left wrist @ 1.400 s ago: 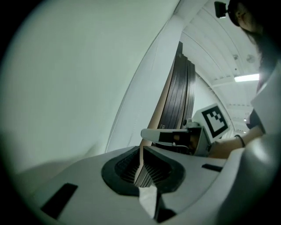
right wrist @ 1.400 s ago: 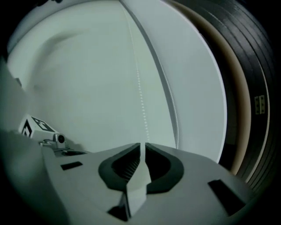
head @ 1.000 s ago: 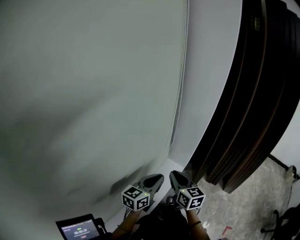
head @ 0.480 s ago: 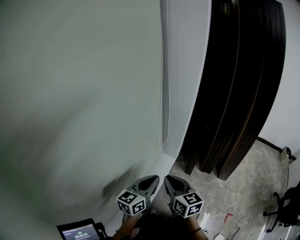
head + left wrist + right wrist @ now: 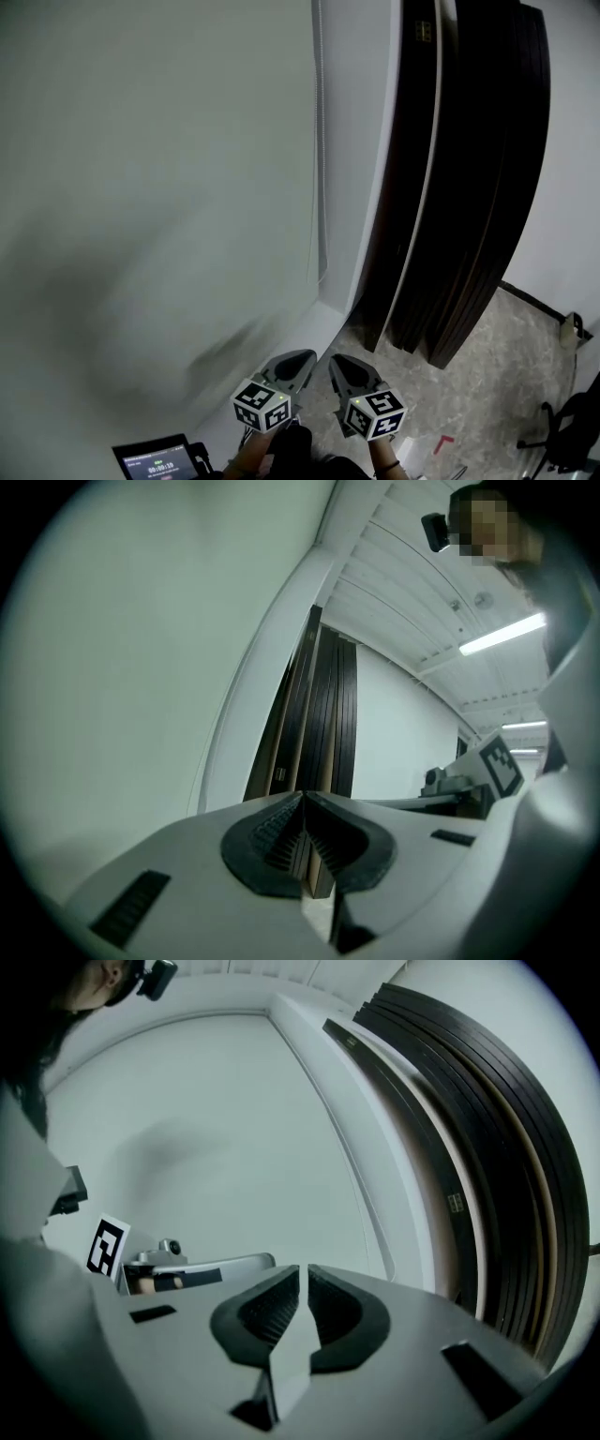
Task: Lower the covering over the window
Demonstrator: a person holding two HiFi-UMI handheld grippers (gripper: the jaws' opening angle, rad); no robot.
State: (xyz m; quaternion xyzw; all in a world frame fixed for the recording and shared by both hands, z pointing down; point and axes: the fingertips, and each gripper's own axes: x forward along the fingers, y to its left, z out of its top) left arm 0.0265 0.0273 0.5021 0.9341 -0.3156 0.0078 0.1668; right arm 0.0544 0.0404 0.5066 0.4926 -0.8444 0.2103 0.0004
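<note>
A pale grey-green roller blind (image 5: 141, 187) fills the left of the head view and hangs down to the sill. Its thin bead chain (image 5: 317, 169) runs down the blind's right edge and ends in a loop (image 5: 322, 276). My left gripper (image 5: 298, 359) and right gripper (image 5: 339, 364) are side by side low in the view, below the chain and apart from it. Both point toward the wall. The left gripper (image 5: 303, 796) is shut with nothing in it. Only a hairline gap shows between the jaws of the right gripper (image 5: 303, 1269), which is shut and empty.
Tall dark brown panels (image 5: 469, 187) lean against the white wall to the right of the window. Speckled stone floor (image 5: 487, 375) lies below them, with an office chair (image 5: 572, 436) at the far right. A small device with a lit screen (image 5: 155, 461) sits at bottom left.
In the head view the chain and dark panels have slid left and now stand more upright. Both grippers stay side by side, shut and empty, shifted slightly left.
</note>
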